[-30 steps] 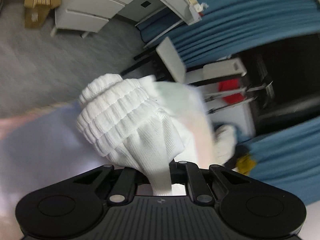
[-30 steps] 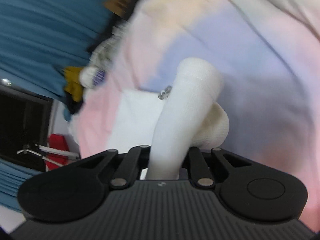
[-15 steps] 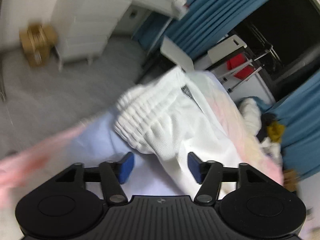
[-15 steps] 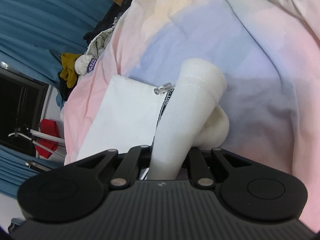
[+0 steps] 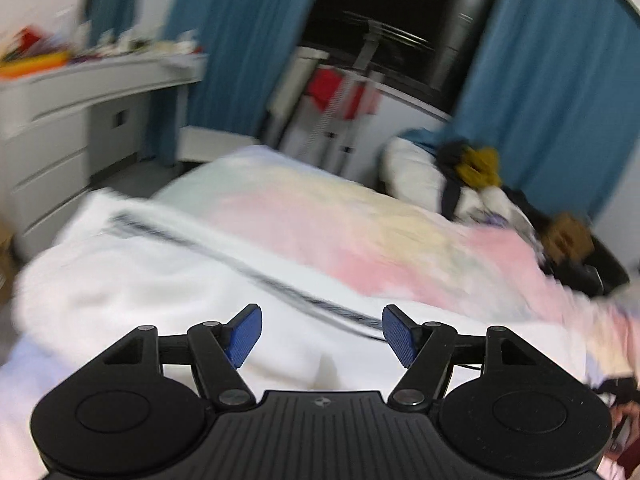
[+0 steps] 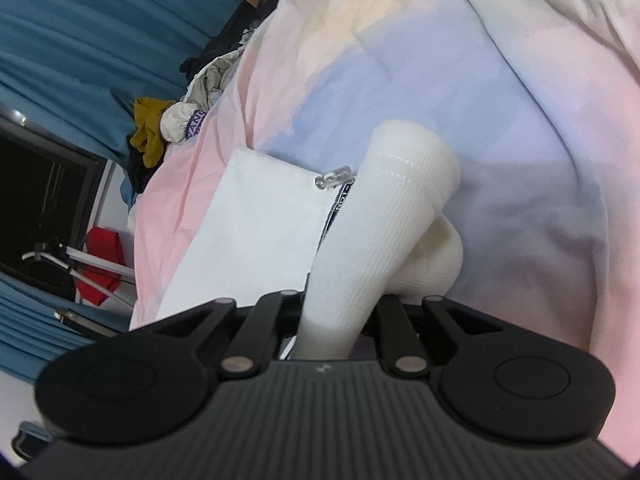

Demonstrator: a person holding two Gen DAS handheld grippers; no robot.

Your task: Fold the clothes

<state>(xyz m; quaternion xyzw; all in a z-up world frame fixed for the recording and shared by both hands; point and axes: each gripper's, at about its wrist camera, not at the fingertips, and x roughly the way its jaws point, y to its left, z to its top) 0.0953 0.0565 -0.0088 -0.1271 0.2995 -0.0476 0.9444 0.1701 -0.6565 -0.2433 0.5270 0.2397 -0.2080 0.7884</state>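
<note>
Pastel bedding (image 5: 360, 216) in pink, yellow and lilac covers the bed that I work on, and it fills most of both views. On it lies the white garment (image 5: 132, 280), spread low and broad in front of my left gripper (image 5: 320, 338), with a dark printed strip (image 5: 240, 264) running aslant across it. In the right wrist view a flat white panel of it (image 6: 256, 240) lies on the bedding with a straight edge, which I take for a fold already made, though I cannot be sure.

My left gripper stands with its blue pads (image 5: 244, 336) wide apart and nothing between them; the cloth lies beyond and below them. My right gripper (image 6: 332, 320) is clamped on a ribbed white cuff (image 6: 384, 216), which rises from between the jaws and bends over at its top. A small clear plastic tag (image 6: 334, 178) sits beside it at the panel's corner.

As I judge it, the fold is partly done: one end of the garment is laid down and the cuff in my right gripper has yet to be placed. A heap of other clothes (image 6: 176, 128) at the far edge of the bed looks unfolded.

The left view is badly smeared, so I cannot make out the garment's outline or what kind it is. My right gripper's fingertips are hidden behind the cuff.
</note>
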